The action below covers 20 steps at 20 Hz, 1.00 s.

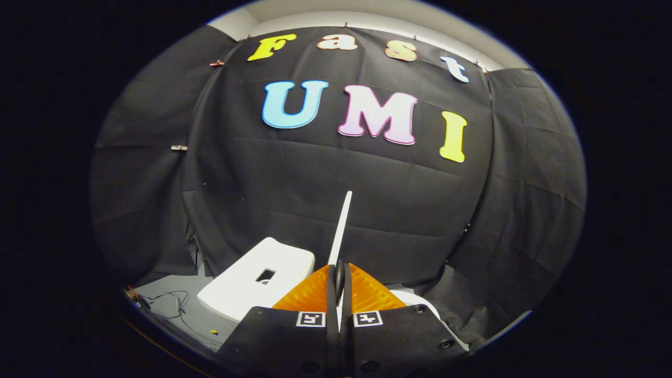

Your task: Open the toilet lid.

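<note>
The white toilet lid (340, 231) shows edge-on as a thin white strip rising from between my fingers toward the cloth wall, tilted slightly. My gripper (339, 281) is shut on the lid's edge, both fingers pressed against it from either side. Just left of the fingers sits the white toilet tank (252, 286), with a dark rectangular hole in its top. A curved white piece of the toilet's rim (420, 303) peeks out to the right of the fingers.
Black cloth walls close off the booth ahead and on both sides. On the grey floor (173, 310) left of the tank lie thin cables and a small yellow bit.
</note>
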Each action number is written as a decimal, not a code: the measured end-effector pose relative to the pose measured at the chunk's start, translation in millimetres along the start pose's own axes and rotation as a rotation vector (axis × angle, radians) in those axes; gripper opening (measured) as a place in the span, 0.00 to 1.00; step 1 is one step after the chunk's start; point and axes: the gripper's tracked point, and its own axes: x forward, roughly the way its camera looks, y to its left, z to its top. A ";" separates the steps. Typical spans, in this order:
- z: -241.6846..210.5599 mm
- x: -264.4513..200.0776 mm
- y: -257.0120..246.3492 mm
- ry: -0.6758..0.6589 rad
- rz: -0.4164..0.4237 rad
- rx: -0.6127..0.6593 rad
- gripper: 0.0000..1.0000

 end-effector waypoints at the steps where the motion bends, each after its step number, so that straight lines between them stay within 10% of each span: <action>1: 1.5 0.6 9.5 -0.002 0.019 -0.013 0.05; 18: 2.6 7.5 96.9 0.005 0.153 -0.075 0.07; 20: 0.8 5.3 103.1 0.018 0.182 -0.059 0.30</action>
